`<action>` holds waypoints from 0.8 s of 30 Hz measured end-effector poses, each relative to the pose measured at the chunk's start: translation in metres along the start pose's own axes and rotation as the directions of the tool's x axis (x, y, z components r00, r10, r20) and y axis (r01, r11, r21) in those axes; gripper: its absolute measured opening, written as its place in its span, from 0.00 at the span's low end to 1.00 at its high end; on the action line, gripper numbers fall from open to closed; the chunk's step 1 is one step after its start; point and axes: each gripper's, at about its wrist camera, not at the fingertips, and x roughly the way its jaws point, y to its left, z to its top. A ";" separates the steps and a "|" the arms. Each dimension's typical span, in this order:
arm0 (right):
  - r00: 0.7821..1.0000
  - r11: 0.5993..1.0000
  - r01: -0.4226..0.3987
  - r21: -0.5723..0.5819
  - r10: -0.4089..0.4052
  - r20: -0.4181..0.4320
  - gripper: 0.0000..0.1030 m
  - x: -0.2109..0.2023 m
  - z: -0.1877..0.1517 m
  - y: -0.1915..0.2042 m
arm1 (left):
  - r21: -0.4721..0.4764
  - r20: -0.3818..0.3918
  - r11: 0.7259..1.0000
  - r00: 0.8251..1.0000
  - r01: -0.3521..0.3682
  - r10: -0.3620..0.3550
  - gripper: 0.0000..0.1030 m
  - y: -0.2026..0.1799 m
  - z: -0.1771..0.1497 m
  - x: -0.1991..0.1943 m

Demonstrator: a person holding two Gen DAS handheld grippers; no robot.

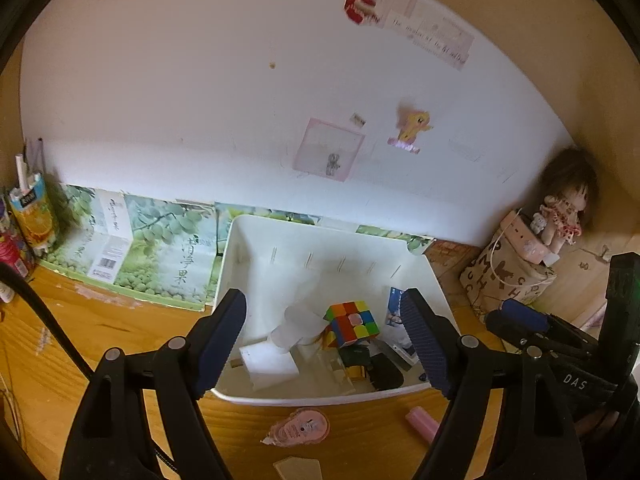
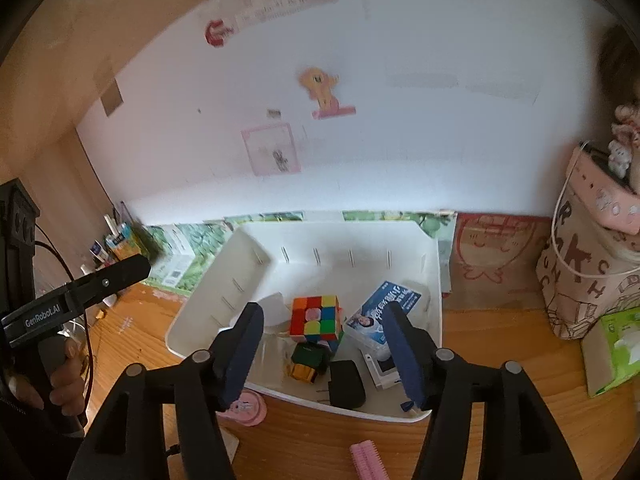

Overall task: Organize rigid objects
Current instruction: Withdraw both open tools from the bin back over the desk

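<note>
A white plastic bin (image 1: pixel 256 240) (image 2: pixel 224 276) stands on the wooden desk. It holds a Rubik's cube (image 1: pixel 352 322) (image 2: pixel 316 316), a white block (image 1: pixel 268 364), a black charger (image 2: pixel 347 383), a blue tissue pack (image 2: pixel 380 312) and other small items. A pink correction-tape dispenser (image 1: pixel 298 426) (image 2: pixel 244 406) and a pink comb-like piece (image 1: pixel 422 424) (image 2: pixel 368 460) lie on the desk in front of the bin. My left gripper (image 1: pixel 324 344) is open and empty above the bin's front. My right gripper (image 2: pixel 324 356) is open and empty over the bin's front too.
Green printed boxes (image 1: pixel 160 252) lean on the wall behind the bin. A juice carton and bottles (image 1: pixel 32 216) stand far left. A patterned bag (image 2: pixel 580 276) with a pink case and a doll (image 1: pixel 564 208) stands right, beside a green tissue pack (image 2: pixel 616 348).
</note>
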 end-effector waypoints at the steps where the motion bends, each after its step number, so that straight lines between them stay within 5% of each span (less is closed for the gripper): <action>1: 1.000 1.000 -0.001 0.000 0.001 0.010 0.64 -0.004 0.000 0.001 | 0.002 0.008 1.000 1.000 0.000 0.000 0.80 -0.001 -0.001 -0.005; 12: 0.991 1.000 -0.002 0.030 -0.003 0.136 0.74 -0.053 -0.004 0.006 | -0.017 0.042 1.000 0.999 -0.019 0.019 0.80 0.000 -0.012 -0.038; 24: 0.987 0.997 0.041 0.067 -0.051 0.154 0.76 -0.069 -0.041 0.001 | -0.045 -0.048 0.995 0.995 -0.094 0.092 0.80 0.007 -0.042 -0.037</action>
